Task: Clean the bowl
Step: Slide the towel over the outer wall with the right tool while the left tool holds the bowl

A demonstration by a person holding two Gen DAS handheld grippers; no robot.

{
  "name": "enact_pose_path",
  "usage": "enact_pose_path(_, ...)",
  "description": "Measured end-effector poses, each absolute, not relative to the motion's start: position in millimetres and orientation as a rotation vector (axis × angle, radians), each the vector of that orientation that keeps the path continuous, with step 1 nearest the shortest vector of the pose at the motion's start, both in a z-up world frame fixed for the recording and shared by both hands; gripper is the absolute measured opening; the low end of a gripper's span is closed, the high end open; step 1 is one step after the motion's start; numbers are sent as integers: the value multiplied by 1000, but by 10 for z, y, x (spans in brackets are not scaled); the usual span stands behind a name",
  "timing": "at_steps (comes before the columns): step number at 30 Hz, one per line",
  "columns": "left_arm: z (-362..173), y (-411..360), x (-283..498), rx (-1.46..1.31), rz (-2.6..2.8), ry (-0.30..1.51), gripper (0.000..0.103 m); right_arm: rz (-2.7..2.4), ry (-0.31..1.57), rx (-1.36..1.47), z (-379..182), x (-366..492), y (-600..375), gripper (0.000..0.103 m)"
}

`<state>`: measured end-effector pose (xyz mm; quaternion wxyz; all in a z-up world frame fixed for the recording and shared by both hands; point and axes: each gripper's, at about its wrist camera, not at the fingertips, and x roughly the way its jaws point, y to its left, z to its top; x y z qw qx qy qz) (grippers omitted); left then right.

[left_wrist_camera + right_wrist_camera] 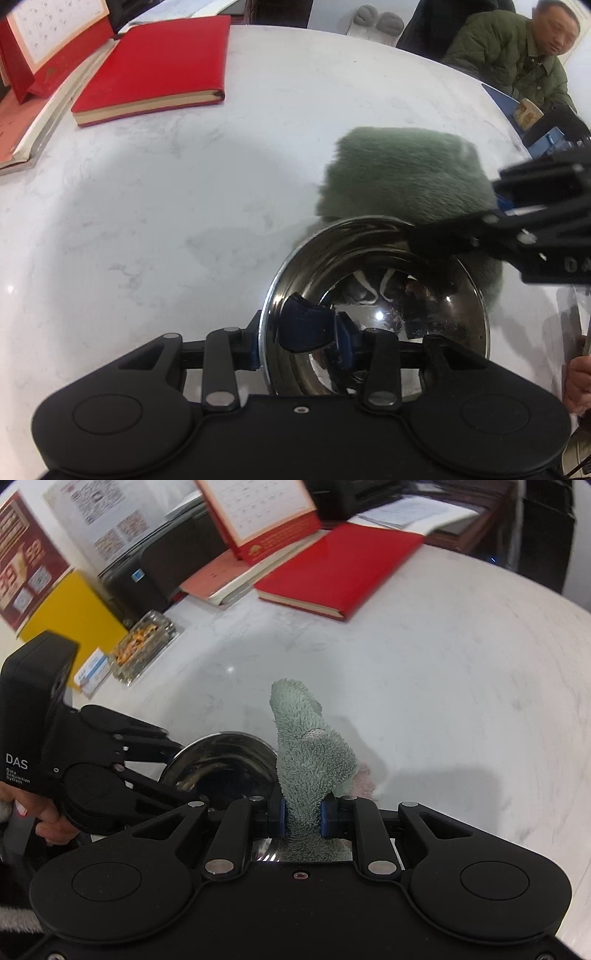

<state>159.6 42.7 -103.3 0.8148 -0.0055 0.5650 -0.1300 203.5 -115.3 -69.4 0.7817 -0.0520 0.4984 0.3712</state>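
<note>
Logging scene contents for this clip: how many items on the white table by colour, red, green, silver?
Red: 2, the closed red notebook and the red desk calendar
Green: 1, the green cloth
Silver: 1, the steel bowl
Total: 4

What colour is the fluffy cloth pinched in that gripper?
The cloth is a pale grey-green, clearest in the right wrist view, where the right gripper clamps it.

White marble table [184,206], red notebook [155,62]
</note>
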Motion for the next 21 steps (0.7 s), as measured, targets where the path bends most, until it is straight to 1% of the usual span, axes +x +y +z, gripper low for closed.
enact_pose_path(2,-1031,436,1556,-25,-271,1207,31,816,1070,-138,-695,2085,-1088,16)
enact_pose_path(8,-1047,410,1504,-80,-201,1195,32,819,1045,-149,-661,2075,-1020,18)
enact_pose_path(15,-1043,385,1464,-121,-135,1174,32,723,1056,-1,-688,1951,-1229,18)
enact_pose_path(21,-1024,381,1429,-122,-117,1161,33,604,1114,239,-845,1639,-1613,18)
